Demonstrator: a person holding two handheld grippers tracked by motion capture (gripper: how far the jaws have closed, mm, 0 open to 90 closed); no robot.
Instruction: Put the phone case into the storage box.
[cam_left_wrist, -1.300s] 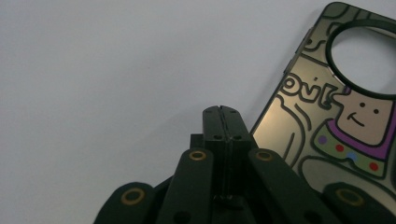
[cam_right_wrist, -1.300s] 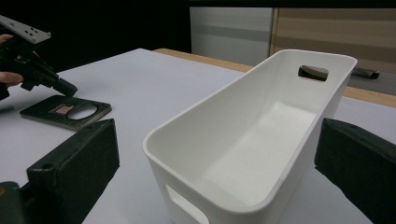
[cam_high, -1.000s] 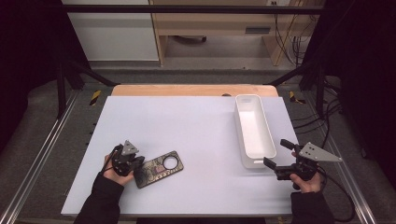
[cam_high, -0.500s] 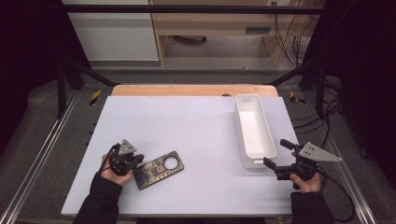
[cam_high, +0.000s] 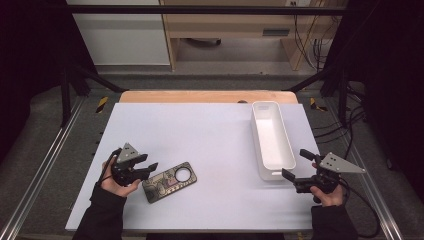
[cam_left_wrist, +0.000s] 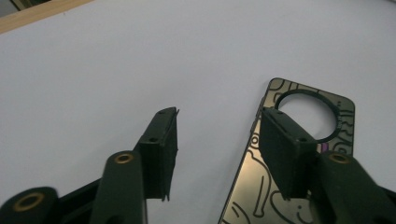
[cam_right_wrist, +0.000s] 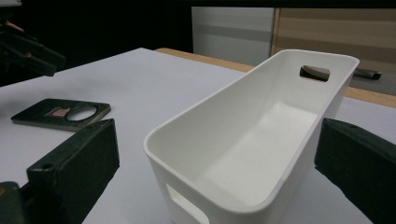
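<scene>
A dark, flat patterned plate (cam_high: 169, 181) with a round hole lies on the white table (cam_high: 200, 135) at the front left. My left gripper (cam_high: 149, 161) hovers just over the plate's left end. In the left gripper view its jaws have just been opening, and the gripper (cam_left_wrist: 219, 135) now has nothing between them. The plate (cam_left_wrist: 261, 196) lies below the right-hand jaw. At the front right, my right gripper (cam_high: 296, 164) stands wide open at the near right corner of the empty white bin (cam_high: 260, 145). In the right gripper view the bin (cam_right_wrist: 243, 154) rises between the jaws, with the plate (cam_right_wrist: 60, 113) far to the left.
A wooden strip (cam_high: 207, 96) runs along the table's far edge. Metal rails (cam_high: 45, 160) flank the table on both sides. Cables (cam_high: 350, 135) trail to the right of the bin. The table's middle is bare white surface.
My left gripper has let go of the plate's left end, opened and lifted a little. The plate stays flat on the table. The right gripper has not moved.
</scene>
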